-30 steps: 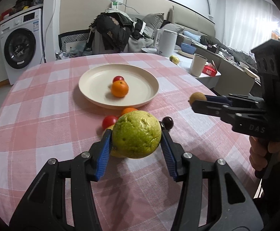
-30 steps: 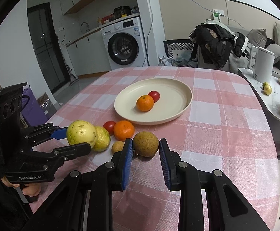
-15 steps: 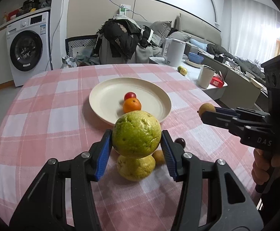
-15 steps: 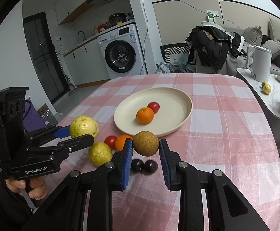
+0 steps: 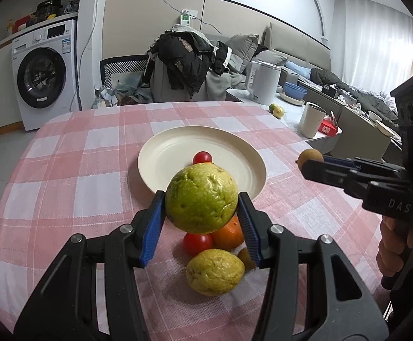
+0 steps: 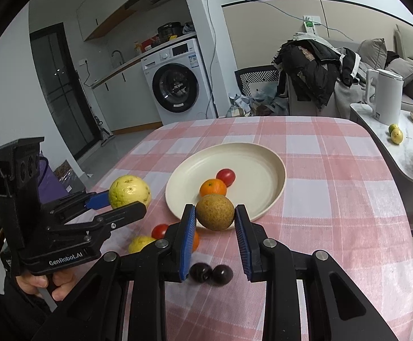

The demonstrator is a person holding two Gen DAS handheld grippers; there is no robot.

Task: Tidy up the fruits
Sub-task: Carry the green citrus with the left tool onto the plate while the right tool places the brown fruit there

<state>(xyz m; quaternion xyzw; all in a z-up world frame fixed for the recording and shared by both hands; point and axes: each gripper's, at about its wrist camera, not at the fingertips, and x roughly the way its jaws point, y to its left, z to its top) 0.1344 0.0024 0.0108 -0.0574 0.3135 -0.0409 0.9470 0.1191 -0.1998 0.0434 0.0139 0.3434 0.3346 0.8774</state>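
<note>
Partly hidden orange [image 5: 229, 234] behind guava [image 5: 201, 198] clamped in left tongs [image 5: 201, 213], right tongs [image 6: 215, 224] gripping brown fruit [image 6: 215, 212].

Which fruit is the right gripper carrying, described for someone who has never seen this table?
Start at the cream plate on the pink checked tablecloth. Just in front of its near rim, the right gripper holds a round fruit in the air. It is dull brown and speckled, unlike the green guava, oranges and red tomatoes nearby.

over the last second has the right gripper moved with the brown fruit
Yes. The right gripper lifted the brown fruit off the cloth, toward the plate.
</note>
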